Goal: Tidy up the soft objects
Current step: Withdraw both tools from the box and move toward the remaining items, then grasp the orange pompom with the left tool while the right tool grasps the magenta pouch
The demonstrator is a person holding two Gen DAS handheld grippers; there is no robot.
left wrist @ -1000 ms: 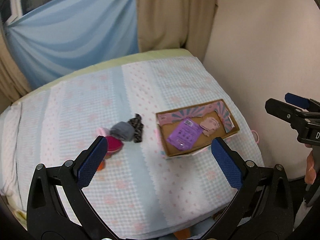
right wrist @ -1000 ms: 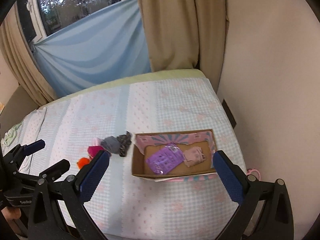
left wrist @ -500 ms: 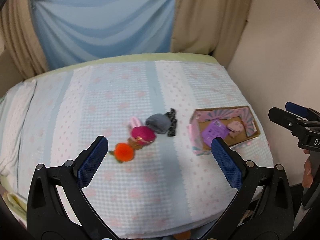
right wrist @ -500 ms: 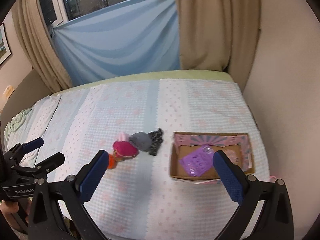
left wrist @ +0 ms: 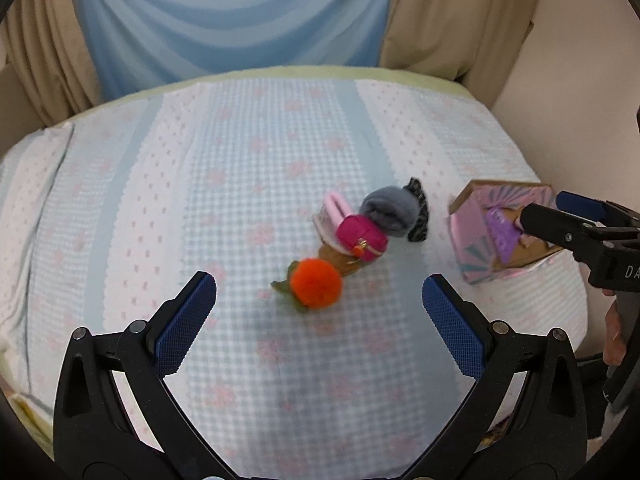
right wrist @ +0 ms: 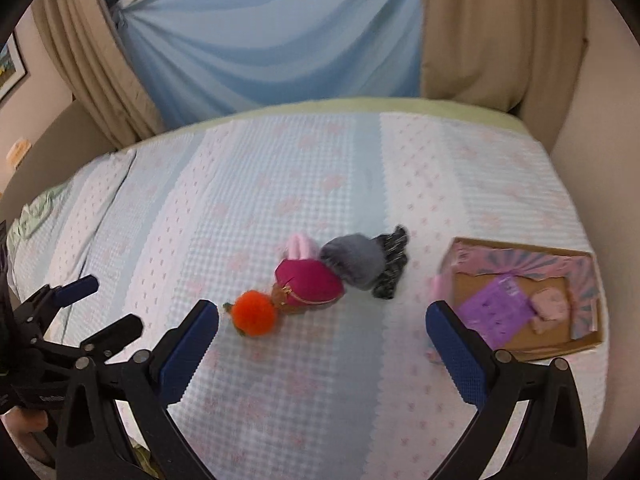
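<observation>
A cluster of soft things lies mid-bed: an orange pom-pom (left wrist: 316, 289) (right wrist: 255, 312), a magenta pouch (left wrist: 361, 239) (right wrist: 310, 282), a grey rolled sock (left wrist: 391, 211) (right wrist: 354, 261), a dark patterned sock (left wrist: 418, 216) (right wrist: 392, 268) and a pale pink item (left wrist: 334, 210) (right wrist: 300, 246). A cardboard box (left wrist: 480, 252) (right wrist: 520, 350) to their right holds a purple packet (right wrist: 494, 312) and a pink cloth (right wrist: 550, 306). My left gripper (left wrist: 320, 320) is open and empty, just short of the pom-pom. My right gripper (right wrist: 322, 330) is open and empty, above the bed's near part.
The bed (left wrist: 240, 184) has a light blue and white cover with pink dots. A blue sheet (left wrist: 240, 12) and beige curtains (left wrist: 452, 16) hang behind it. A wall (left wrist: 580, 60) runs along the bed's right side. The right gripper also shows in the left wrist view (left wrist: 576, 220).
Both views have swung left and come closer to the soft cluster. The box has slid to the right edge of each view. Both grippers stay open.
</observation>
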